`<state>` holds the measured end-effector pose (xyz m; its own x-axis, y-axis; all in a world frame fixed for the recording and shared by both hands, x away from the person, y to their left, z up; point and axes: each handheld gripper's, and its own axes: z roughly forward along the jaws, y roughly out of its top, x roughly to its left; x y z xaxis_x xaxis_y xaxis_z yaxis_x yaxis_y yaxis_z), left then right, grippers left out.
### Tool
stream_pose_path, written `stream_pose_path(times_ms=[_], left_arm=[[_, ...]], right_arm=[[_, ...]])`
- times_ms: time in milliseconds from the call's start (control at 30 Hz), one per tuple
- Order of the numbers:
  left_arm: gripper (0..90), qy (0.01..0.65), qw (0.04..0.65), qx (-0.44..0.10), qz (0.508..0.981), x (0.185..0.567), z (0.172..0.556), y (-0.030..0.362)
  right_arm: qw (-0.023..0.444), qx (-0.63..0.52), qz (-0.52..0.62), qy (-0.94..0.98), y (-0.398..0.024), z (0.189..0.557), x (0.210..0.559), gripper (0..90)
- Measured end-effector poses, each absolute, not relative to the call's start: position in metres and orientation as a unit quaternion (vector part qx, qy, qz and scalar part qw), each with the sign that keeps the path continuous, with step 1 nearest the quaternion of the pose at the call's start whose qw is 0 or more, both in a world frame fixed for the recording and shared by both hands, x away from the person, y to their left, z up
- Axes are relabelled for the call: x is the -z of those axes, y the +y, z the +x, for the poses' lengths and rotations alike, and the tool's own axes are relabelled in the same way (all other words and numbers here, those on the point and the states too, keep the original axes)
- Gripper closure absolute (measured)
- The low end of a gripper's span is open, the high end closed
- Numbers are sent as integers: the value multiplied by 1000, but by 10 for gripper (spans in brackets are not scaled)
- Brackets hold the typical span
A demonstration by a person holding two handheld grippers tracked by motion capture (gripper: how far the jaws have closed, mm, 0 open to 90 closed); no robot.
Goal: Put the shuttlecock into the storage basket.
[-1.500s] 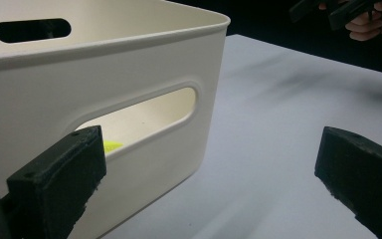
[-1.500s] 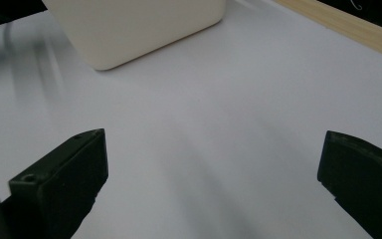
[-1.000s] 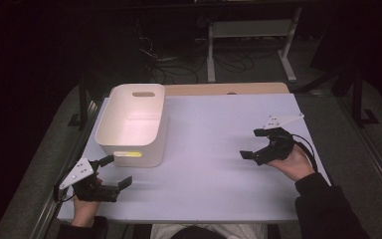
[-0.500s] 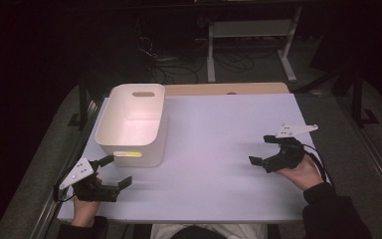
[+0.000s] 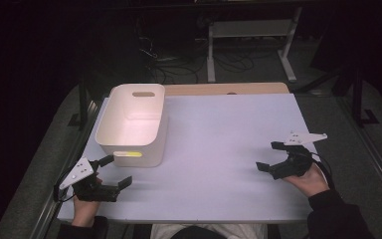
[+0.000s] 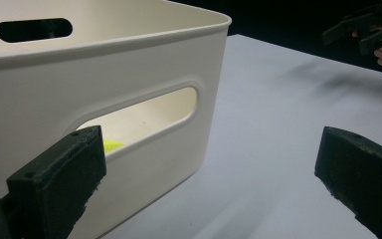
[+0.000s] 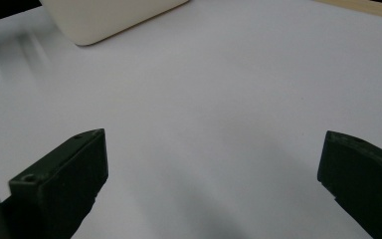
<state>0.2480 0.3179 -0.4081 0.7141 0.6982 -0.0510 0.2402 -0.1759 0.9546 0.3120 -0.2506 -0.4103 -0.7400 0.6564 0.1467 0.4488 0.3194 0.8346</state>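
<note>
The left gripper [image 5: 113,171] is sitting low over the near left corner of the white table [image 5: 219,149], its jaws spread wide with nothing between them. Just ahead of it, and close to its own left jaw, the cream plastic bin [image 5: 132,124] is standing upright; in the left gripper view the bin [image 6: 104,94] is looming right beyond that jaw, apart from it, and through the slot handle in the near wall a small yellow thing [image 6: 110,146] is showing inside, too little of it visible to tell what it is. The same yellow patch [image 5: 128,154] is showing at the handle slot in the high view. The right gripper [image 5: 272,156] is hovering over the right side of the table, well apart from the bin, its jaws also standing wide and holding nothing. In the right gripper view bare table [image 7: 219,99] is lying between and beyond its jaws, with the bin's rounded corner [image 7: 109,17] far ahead and toward its left.
</note>
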Motion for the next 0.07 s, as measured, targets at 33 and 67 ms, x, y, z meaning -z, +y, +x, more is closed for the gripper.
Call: stream_pose_path(times_ms=[33, 67], left_arm=[[0, 317, 558, -205, 739, 408, 248, 318], [0, 317, 558, -205, 739, 408, 248, 318]], right_arm=[[109, -472, 345, 804, -251, 311, 411, 0], [109, -472, 346, 804, -252, 311, 412, 0]])
